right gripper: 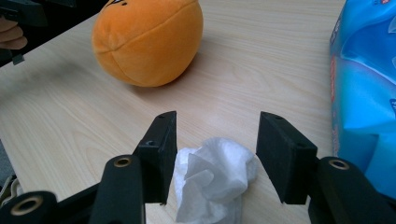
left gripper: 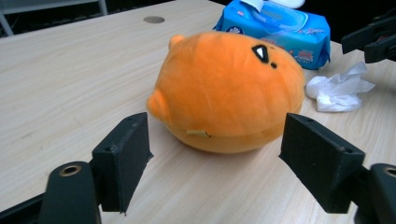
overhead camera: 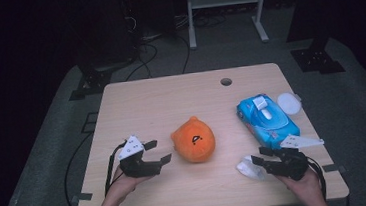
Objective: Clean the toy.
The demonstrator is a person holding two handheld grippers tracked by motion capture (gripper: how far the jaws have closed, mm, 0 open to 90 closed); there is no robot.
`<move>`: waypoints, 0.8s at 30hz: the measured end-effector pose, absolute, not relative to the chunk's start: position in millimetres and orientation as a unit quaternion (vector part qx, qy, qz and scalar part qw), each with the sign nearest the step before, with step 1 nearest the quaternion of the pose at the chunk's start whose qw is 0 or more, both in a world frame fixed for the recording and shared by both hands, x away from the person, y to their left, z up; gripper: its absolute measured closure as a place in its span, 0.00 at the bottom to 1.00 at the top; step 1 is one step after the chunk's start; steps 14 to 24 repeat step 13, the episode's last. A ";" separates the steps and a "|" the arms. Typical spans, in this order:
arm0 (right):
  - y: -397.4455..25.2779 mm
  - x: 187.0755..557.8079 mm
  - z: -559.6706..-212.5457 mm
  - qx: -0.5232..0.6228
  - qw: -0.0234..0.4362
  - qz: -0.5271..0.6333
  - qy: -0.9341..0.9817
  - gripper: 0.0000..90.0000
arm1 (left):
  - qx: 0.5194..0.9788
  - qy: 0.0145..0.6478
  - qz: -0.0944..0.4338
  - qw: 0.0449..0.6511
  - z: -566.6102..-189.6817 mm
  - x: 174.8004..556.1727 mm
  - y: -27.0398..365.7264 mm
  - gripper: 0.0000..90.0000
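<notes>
plush [overhead camera: 193, 139] orange, blk mark | tissue [right gripper: 212, 179] white | wipes pack [overhead camera: 267, 119] blue

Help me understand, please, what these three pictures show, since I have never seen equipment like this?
A person sits at a wooden table holding a hand-operated two-jaw tool in each hand. The high view looks down from above; each of the other two pictures comes from a camera riding on one tool. The left gripper is open, facing an orange plush toy. The right gripper is open with its jaws either side of a crumpled white tissue. A blue pack of wipes with its white lid flipped open lies at the right. Nothing is gripped.
</notes>
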State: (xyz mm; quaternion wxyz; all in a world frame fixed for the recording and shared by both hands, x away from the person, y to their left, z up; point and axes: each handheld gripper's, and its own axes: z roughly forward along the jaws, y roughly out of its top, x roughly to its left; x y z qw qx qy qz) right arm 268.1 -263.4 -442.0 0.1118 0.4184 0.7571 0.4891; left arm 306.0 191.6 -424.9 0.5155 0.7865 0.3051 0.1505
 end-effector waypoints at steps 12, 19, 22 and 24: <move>-265.8 267.5 -442.5 0.423 0.100 0.495 0.753 0.52 | 0.789 0.340 0.160 0.486 -445.9 286.5 208.7 0.20; -266.1 267.5 -442.9 0.424 0.097 0.496 0.751 0.52 | 0.789 0.340 0.160 0.486 -445.9 286.5 208.7 0.20; -266.1 267.5 -442.9 0.424 0.097 0.496 0.751 0.52 | 0.789 0.340 0.160 0.486 -445.9 286.5 208.7 0.20; -266.1 267.5 -442.9 0.424 0.097 0.496 0.751 0.52 | 0.789 0.340 0.160 0.486 -445.9 286.5 208.7 0.20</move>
